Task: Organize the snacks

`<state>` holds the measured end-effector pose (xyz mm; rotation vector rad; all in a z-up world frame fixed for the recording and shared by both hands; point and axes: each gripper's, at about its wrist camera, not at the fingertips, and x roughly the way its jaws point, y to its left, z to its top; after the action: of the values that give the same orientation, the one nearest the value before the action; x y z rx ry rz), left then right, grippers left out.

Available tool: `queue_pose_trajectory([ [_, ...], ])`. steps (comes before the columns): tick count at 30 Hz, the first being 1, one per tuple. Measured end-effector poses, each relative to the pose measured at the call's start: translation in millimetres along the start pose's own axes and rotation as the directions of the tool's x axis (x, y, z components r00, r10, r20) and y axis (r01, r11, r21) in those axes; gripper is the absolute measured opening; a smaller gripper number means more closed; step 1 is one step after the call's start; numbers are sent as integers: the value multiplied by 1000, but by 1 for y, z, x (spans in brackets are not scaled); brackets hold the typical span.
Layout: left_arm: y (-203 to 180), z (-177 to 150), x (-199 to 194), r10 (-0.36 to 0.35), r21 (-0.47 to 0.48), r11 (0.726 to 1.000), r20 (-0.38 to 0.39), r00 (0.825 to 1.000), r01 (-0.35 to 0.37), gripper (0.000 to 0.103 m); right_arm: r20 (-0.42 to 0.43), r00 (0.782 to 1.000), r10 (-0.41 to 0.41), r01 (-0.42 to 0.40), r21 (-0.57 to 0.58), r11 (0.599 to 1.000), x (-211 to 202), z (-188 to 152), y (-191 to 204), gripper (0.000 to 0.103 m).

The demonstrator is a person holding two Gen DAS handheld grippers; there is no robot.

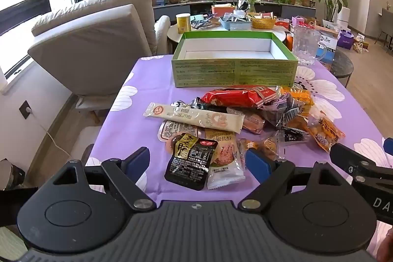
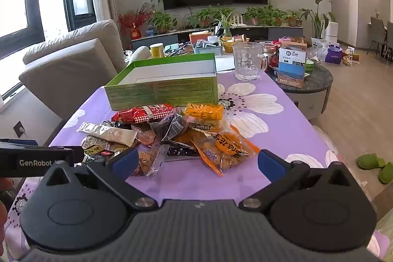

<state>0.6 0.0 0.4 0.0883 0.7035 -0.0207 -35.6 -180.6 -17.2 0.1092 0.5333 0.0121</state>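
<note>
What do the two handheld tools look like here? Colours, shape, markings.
Both match: left tool and right tool have matte black bodies, ribbed grey centre plates, round side housings, silver pivot screws and blue pads on the fingers. Seen from the right wrist, the left one's side reads "GenRobot" in white. No cables or sleeves visible.

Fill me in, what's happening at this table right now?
A person holds two tools over a pile of snack packets on the purple tablecloth. The left tool and right tool both stand open, holding nothing. The green box behind the pile is still empty, so sorting hasn't started.
</note>
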Motion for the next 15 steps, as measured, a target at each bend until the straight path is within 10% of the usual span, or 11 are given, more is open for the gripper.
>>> queue_pose_trajectory([
  [15,5,-5,-2,9,-39,999,20,1000,-8,83,59,998,-30,26,58,998,-5,1,-3,68],
])
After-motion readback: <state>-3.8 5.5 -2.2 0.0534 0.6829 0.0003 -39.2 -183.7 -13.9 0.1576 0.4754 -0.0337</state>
